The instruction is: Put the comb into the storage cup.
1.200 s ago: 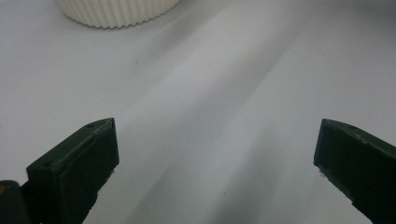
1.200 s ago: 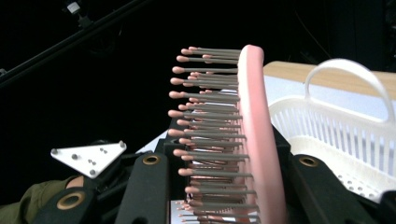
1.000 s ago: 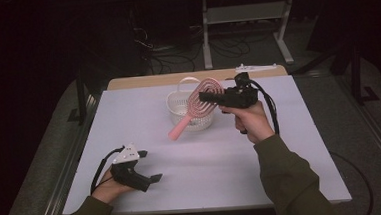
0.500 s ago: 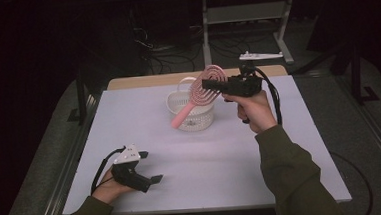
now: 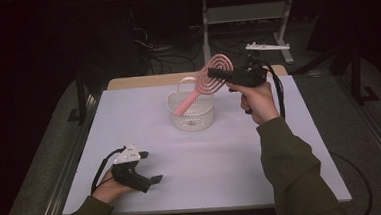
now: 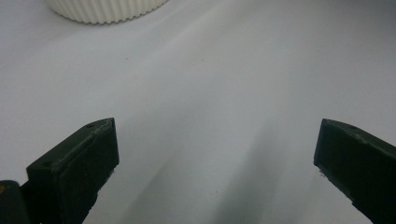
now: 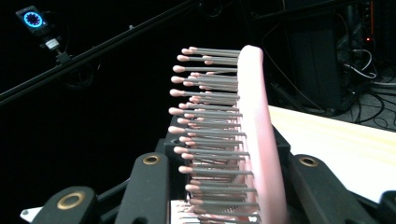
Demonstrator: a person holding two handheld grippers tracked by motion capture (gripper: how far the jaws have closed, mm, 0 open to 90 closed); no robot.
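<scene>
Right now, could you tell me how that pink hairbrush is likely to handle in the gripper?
The pink hairbrush probably stays stiff: held by its head, its handle juts out straight. Its open, ringed head suggests it is light. Gripped across bristles by the right gripper, it could pivot.

We see the basket [image 5: 191, 113] at the table's [image 5: 221, 155] far middle, the hairbrush [image 5: 206, 82] tilted above it, the left gripper [image 5: 142, 176] near-left.

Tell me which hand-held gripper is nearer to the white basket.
Right. The right hand-held gripper hangs just above the white basket's far rim, shut on the pink hairbrush. The left hand-held gripper rests open on the table's near left, well apart from the basket.
</scene>
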